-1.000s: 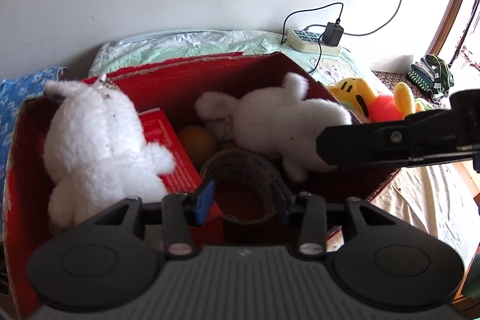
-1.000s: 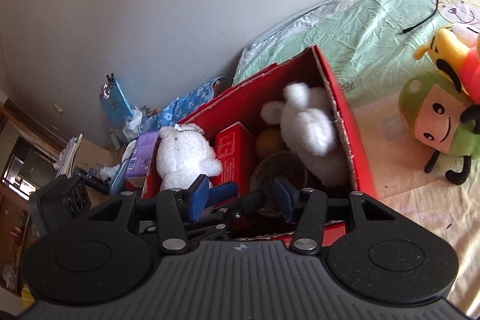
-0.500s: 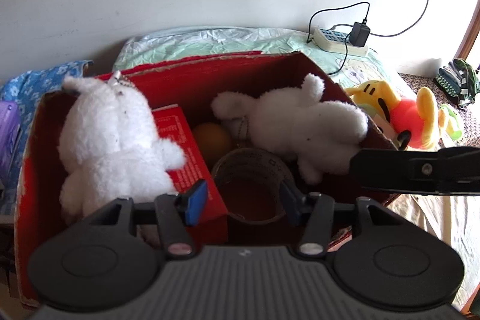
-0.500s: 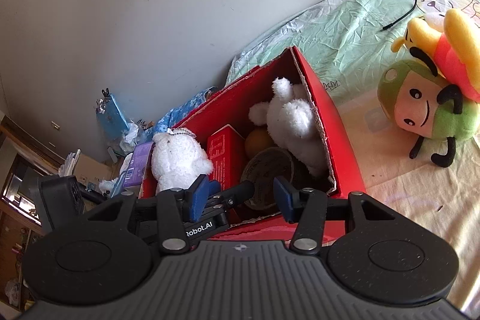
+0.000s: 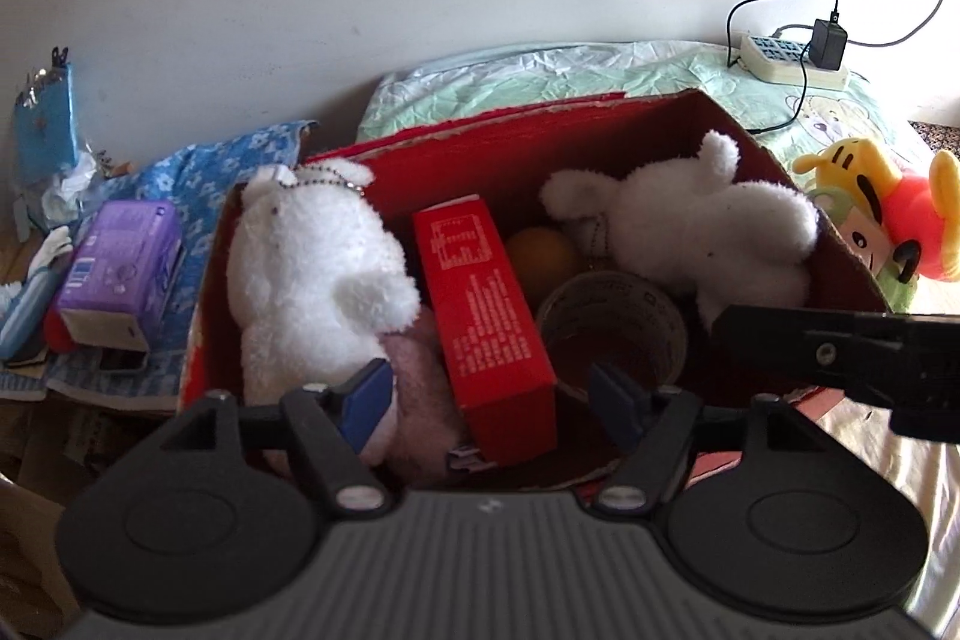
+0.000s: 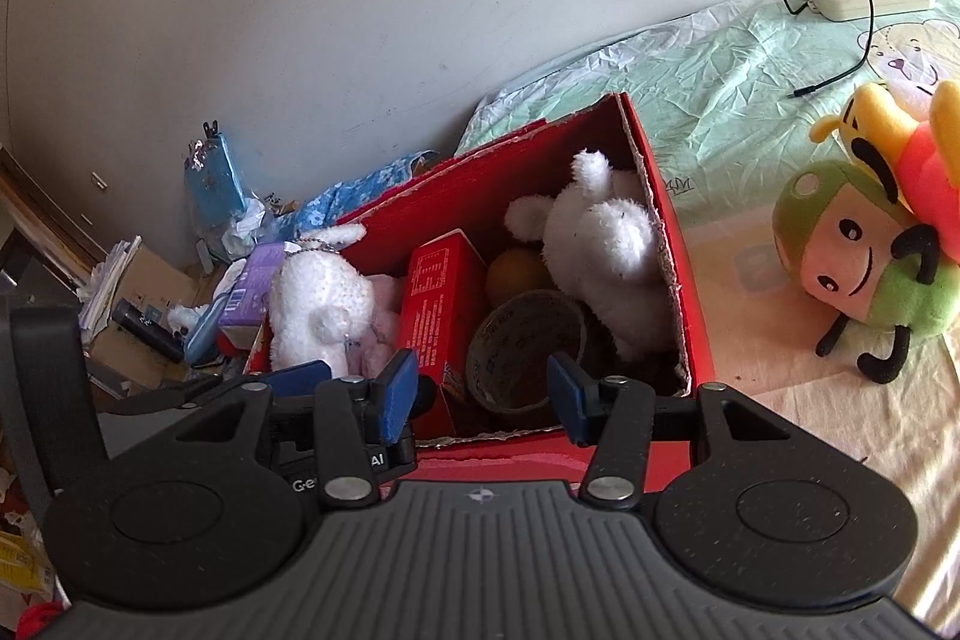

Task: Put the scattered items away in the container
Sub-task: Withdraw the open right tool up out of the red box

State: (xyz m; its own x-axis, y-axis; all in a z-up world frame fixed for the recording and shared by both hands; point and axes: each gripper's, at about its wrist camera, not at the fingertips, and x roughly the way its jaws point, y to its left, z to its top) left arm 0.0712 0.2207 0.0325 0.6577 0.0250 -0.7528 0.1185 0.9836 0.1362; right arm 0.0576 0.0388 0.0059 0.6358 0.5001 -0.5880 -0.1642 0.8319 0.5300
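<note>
While both claws hover spread and empty over the near edge of the red cardboard box [image 5: 600,124], the left claw [image 5: 489,403] and right claw [image 6: 480,394] grip nothing. Inside the box lie two white plush rabbits [image 5: 318,274] [image 5: 702,226], a red carton [image 5: 480,304], an orange ball [image 5: 540,250] and a tape roll [image 5: 612,322]. Two plush toys [image 6: 870,232] rest on the bed just beside the box.

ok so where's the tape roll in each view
Left wrist: the tape roll sits low in the middle of the picture, inside the red box, just right of the red carton.
Right wrist: the tape roll is at centre, slightly below the middle, again right of the red carton.
Shared landmark: the orange ball just behind the roll.
</note>
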